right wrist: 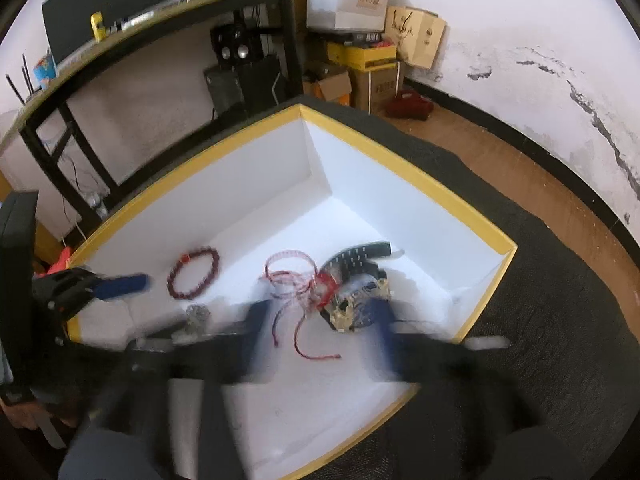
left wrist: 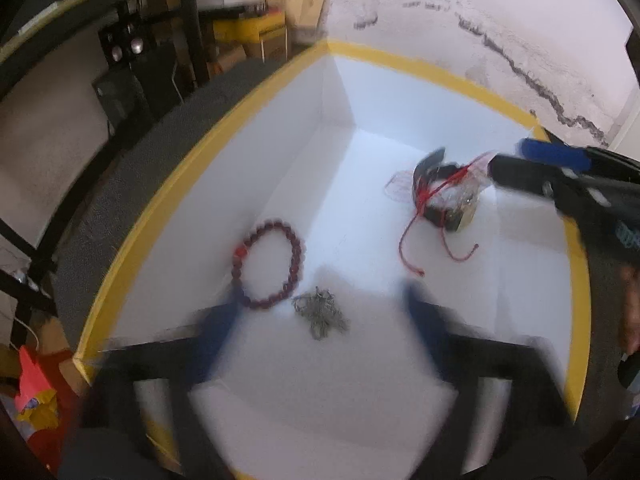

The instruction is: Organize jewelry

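A white box with a yellow rim [left wrist: 400,62] [right wrist: 400,164] holds the jewelry. A dark red bead bracelet [left wrist: 298,248] [right wrist: 172,286] lies at its left, with a small silver chain [left wrist: 320,314] [right wrist: 197,314] heaped beside it. A red cord [left wrist: 401,246] [right wrist: 297,332] is tangled with a black strap [left wrist: 424,168] [right wrist: 356,258] and a gold piece [right wrist: 352,314]. My left gripper [left wrist: 324,294] is open above the chain, its fingers blurred. My right gripper [right wrist: 320,312] [left wrist: 508,156] is open over the red cord and the tangle. Neither holds anything.
The box rests on dark grey fabric [right wrist: 540,300] over a wooden floor [right wrist: 520,152]. Behind stand a black desk frame [right wrist: 288,40], cardboard boxes [right wrist: 416,36] and speakers. A cracked white wall [right wrist: 560,80] runs along the right. A person's hand [left wrist: 632,312] shows at the right edge.
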### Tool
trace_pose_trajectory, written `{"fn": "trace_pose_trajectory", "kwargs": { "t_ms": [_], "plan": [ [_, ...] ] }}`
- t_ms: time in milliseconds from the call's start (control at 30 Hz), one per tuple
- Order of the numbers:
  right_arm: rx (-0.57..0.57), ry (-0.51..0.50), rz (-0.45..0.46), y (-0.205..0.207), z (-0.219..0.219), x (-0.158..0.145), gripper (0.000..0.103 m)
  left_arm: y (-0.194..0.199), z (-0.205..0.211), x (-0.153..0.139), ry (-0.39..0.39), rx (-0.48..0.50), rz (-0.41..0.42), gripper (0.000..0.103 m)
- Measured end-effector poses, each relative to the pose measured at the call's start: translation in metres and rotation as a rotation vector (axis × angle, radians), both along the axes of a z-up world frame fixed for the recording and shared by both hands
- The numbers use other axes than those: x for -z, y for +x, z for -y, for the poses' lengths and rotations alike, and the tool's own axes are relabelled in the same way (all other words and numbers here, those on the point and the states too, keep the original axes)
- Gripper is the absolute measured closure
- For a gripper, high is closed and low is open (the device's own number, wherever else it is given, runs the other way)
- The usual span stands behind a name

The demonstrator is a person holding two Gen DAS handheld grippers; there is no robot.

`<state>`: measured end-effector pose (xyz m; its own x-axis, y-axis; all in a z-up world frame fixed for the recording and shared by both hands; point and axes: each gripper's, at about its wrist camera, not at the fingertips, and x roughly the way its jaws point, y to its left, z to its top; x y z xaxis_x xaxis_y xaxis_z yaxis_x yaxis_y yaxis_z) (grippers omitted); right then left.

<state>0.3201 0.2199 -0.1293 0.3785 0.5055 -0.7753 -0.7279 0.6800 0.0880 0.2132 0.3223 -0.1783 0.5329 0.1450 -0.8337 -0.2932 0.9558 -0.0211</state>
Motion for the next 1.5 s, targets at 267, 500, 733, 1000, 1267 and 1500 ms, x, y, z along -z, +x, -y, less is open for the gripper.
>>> {"fn": "trace_pose_trajectory", "kwargs": {
  "t_ms": [267,500,733,1000,1267,1500],
  "plan": [
    [-0.003,0.042,0.033,-0.007,0.003,-0.013,0.012,-0.004,0.004,-0.007,-0.012,0.006,0.008,0.012],
    [0.002,0.055,0.035,-0.016,0.012,-0.024,0.012,-0.007,0.010,-0.018,-0.008,0.012,0.021,0.012],
    [0.064,0.088,0.053,-0.027,0.061,-0.048,0.012,-0.007,0.038,-0.035,-0.009,0.037,0.055,0.012],
    [0.226,0.108,0.085,-0.038,0.175,-0.068,0.012,0.006,0.124,-0.059,0.004,0.178,0.104,0.012],
    [0.435,0.084,0.095,-0.060,0.321,-0.063,0.012,0.025,0.236,-0.065,0.010,0.355,0.114,0.012],
    [0.601,0.081,0.084,-0.089,0.424,-0.045,0.012,0.023,0.318,-0.058,0.017,0.482,0.107,0.012]
  ]
}}
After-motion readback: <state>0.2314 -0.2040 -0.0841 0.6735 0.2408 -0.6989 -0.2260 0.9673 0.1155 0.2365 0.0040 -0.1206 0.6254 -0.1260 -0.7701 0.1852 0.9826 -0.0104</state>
